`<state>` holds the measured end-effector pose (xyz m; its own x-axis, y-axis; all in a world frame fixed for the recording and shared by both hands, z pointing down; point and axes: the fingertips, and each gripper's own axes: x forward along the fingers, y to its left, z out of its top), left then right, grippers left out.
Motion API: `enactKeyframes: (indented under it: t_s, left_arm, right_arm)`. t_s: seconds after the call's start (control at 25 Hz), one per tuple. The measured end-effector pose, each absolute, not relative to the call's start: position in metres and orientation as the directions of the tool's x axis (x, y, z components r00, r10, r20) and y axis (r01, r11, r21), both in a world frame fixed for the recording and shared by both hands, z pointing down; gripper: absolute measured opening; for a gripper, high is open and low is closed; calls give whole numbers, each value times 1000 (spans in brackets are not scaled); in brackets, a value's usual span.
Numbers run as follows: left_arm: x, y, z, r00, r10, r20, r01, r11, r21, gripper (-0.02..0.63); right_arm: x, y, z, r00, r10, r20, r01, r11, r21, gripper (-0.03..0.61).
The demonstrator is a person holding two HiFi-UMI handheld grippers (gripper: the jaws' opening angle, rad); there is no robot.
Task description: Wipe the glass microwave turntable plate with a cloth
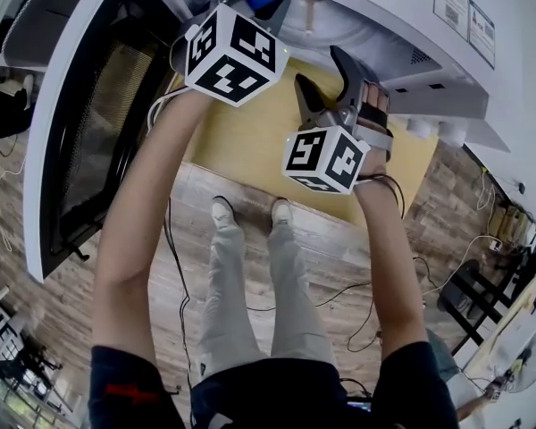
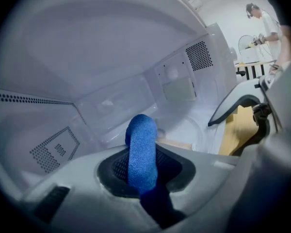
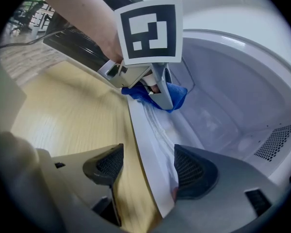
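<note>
The white microwave [image 1: 384,38] is open, and its dark door [image 1: 71,123] swings out to the left. It sits on a yellow wooden table [image 1: 250,141]. The left gripper [image 2: 143,166] reaches inside the microwave. Its jaws are squeezed onto a blue cloth [image 2: 141,140], which sticks up between them in a fat roll. The glass plate [image 2: 184,125] lies flat on the microwave floor, just past the cloth. I cannot tell if the cloth touches it. The right gripper [image 3: 148,169] has its jaws spread wide. The white front edge of the microwave runs between them, with one jaw over the table and the other inside. Each gripper has a cube with black and white squares [image 1: 324,159]. Two stickers [image 1: 451,3] are on the microwave's top, but the print is too small to read
</note>
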<state>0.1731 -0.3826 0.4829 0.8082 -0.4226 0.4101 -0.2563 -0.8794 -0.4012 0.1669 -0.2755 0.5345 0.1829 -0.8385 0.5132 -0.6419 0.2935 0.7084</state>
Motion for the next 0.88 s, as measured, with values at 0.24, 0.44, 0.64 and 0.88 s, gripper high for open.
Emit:
enactKeyframes:
  t_s: [0.24, 0.44, 0.64, 0.88]
  left_arm:
    - [165, -380, 482, 795, -450, 406, -306, -877, -371, 63]
    - [158, -370, 476, 804, -417, 425, -268, -891, -368, 63]
    - [151, -360, 472, 805, -404, 435, -270, -902, -337, 63]
    - [135, -345, 463, 800, -385, 460, -264, -915, -306, 63]
  right_arm:
    - [165, -275, 535, 180, -828, 531, -648, 306, 697, 317]
    - [161, -276, 531, 159, -833, 529, -673, 301, 676, 318]
    - [162, -278, 526, 134, -834, 535, -728, 284, 624, 317]
    - [157, -274, 500, 90, -835, 543, -801, 263, 537, 316]
